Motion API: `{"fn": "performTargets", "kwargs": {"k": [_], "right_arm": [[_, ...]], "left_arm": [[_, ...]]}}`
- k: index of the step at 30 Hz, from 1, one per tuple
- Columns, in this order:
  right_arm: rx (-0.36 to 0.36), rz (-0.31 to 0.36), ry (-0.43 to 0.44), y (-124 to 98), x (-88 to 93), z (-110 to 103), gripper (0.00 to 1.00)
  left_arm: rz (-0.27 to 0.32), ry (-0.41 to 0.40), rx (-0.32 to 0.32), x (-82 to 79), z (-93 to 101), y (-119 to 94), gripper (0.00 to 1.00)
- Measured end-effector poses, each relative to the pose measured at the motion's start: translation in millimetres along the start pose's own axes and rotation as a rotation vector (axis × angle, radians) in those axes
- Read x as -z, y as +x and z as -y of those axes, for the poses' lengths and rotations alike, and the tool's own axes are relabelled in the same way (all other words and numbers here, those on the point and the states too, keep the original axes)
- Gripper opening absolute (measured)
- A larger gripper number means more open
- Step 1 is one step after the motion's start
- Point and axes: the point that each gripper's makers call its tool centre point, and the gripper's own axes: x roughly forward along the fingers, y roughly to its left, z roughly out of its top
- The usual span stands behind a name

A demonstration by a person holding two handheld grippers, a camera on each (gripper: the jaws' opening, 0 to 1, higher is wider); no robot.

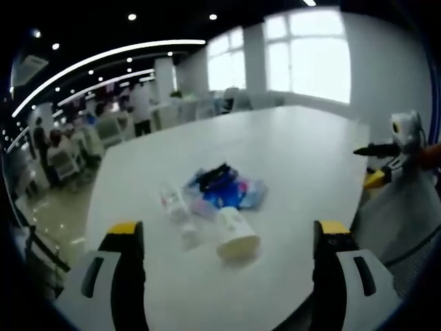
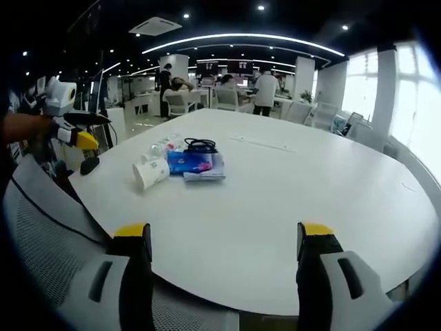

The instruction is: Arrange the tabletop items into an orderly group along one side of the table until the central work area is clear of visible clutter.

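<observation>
Left gripper view: my left tongs [image 1: 227,238] sit at the bottom of the frame, jaws spread wide, nothing between them. Clutter sits centre frame on the white surface [image 1: 303,158]: a white paper cup [image 1: 236,234] tipped on its side, nearest me; a clear plastic bottle [image 1: 172,200] lying just left of it; a blue packet pile [image 1: 227,193] with a black cable [image 1: 215,176] on top, just behind. All bunched close, some touching. Right tongs [image 1: 386,165] enter at the right edge, off the surface rim.

Right gripper view: my right tongs [image 2: 224,238] also gape, empty, low in frame over the near rim. Same cluster sits upper left of centre: cup [image 2: 150,172], blue pile [image 2: 193,163], cable [image 2: 200,145], bottle [image 2: 160,147] faint behind. Left tongs [image 2: 86,141] show at the far left.

My read: nothing is gripped yet, and the step in hand is the approach. I'd take the cup first since it's nearest and can roll. Close across its wall, lightly, as paper crushes. The cable may drag the packets, so lift it separately. Then park everything along one rim, in a row.
</observation>
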Motion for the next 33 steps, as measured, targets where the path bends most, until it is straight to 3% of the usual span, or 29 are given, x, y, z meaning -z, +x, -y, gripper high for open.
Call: {"fn": "performTargets", "kwargs": {"k": [8, 20, 33], "right_arm": [[-0.002, -0.002, -0.001, -0.1, 0.3, -0.3, 0.86], [0.0, -0.002, -0.003, -0.7, 0.7, 0.2, 0.86], [0.006, 0.0, -0.002, -1.6, 0.3, 1.3, 0.85]], "left_arm": [[0.009, -0.014, -0.008, -7.8, -8.4, 9.7, 0.98], [-0.002, -0.04, -0.029, -4.2, -18.0, 22.5, 0.94], [-0.027, -0.095, -0.095, 4.2, -35.0, 46.4, 0.86]]}}
